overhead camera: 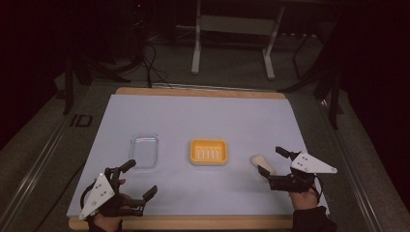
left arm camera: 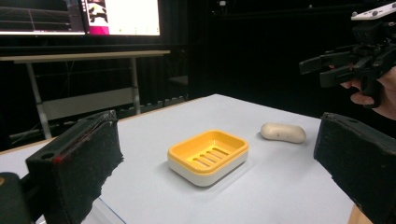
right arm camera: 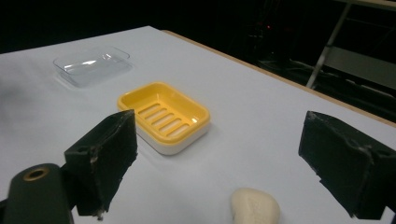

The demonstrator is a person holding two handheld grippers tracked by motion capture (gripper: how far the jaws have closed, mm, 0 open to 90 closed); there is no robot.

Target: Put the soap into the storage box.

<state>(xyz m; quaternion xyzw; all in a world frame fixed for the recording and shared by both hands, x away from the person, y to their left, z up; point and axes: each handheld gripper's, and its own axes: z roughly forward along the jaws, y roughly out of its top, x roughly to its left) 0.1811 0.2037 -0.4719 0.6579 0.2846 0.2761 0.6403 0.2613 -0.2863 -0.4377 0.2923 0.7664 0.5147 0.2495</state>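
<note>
White table mat (overhead camera: 203,121) spread wide on the wooden table (overhead camera: 193,223), lit up in a dark room. On the mat, three things in a row, largest first: a clear plastic lid (overhead camera: 145,150) at the left, a yellow soap dish (overhead camera: 208,152) in the middle, a small pale bar of soap (overhead camera: 261,162) at the right. All three well apart from each other.

Looks like putting the soap in the dish and maybe covering it. Nothing done yet, by the look of it: dish empty, soap flat on the mat just beside the right gripper (overhead camera: 271,162), lid off to one side. Left to do: picking up the soap, setting it in the dish.

Right gripper low over the mat, pointing at the soap, jaws spread wide with the soap near them but not pinched. Seen in the right gripper view too, soap (right arm camera: 255,206) low between the two black pads (right arm camera: 105,161), not touched.

Left gripper (overhead camera: 143,180) near the table's front edge, close to the lid, jaws spread wide, nothing held.
</note>
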